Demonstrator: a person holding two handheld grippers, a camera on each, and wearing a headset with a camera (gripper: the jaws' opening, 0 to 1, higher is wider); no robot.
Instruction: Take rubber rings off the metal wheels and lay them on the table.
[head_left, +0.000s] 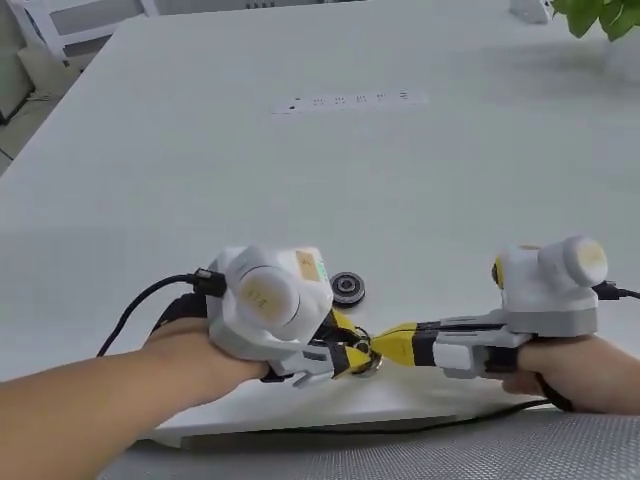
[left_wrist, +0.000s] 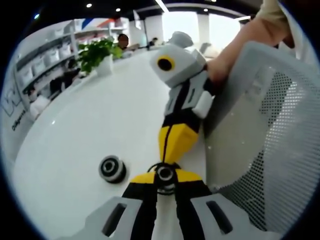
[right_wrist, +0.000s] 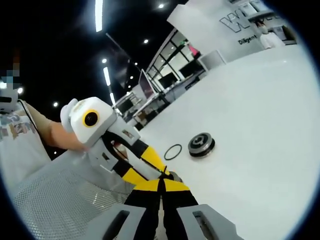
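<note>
The left tool (left_wrist: 165, 176) is clenching a small metal wheel (left_wrist: 165, 173) between its yellow tips, holding it just off the near edge of the white surface (head_left: 300, 180). A thin dark rubber ring (left_wrist: 156, 166) is showing around that wheel's rim. The right tool (right_wrist: 161, 184) is coming in from the opposite side with its jaws pressed together, its tips meeting the wheel at the ring; whether they are actually pinching the rubber I cannot tell. A second wheel (head_left: 347, 288) is lying flat on the surface just beyond the two tools, apart from both. In the right gripper view a loose ring (right_wrist: 173, 152) is lying on the surface just beside that second wheel, not touching it. A hand is gripping each tool from behind. Farther back, a power strip (head_left: 350, 100) is sitting flat on the surface.
</note>
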